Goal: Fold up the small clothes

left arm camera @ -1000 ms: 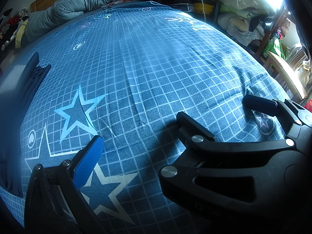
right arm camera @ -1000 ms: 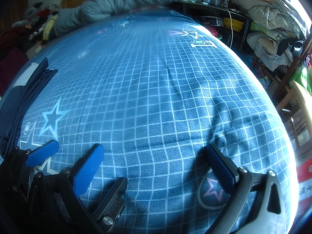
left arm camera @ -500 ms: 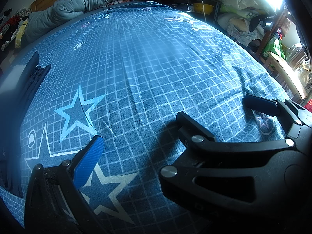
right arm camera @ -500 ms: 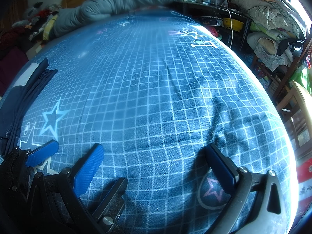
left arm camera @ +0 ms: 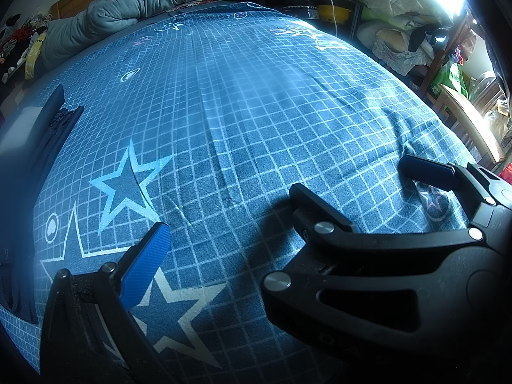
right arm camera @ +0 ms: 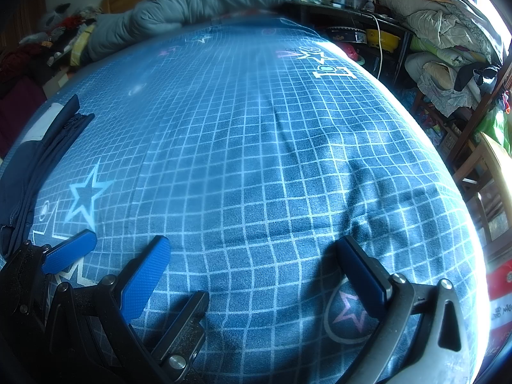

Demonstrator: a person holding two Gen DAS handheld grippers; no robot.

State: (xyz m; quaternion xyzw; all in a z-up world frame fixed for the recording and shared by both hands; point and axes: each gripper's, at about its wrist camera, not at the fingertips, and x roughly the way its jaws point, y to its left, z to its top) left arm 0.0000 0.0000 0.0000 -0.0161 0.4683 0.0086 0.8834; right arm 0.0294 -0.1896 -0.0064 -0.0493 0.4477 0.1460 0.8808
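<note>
— What lies on the bed sheet [right arm camera: 256,160]?

— A grey quilt [right arm camera: 192,3] at the far end, and the dark garment [right arm camera: 32,166] at the left edge, cut off by the frame.

— And the claws?

— The right gripper [right arm camera: 252,275] is wide open over the sheet and holds nothing. The left gripper [left arm camera: 256,256] is also spread and empty; its right finger is hidden in its own view.

— Any containers?

— A yellow bowl [right arm camera: 382,38] beside the bed; what is inside cannot be seen.

— Writing?

— White letters [right arm camera: 332,72] printed on the sheet, not readable.
</note>
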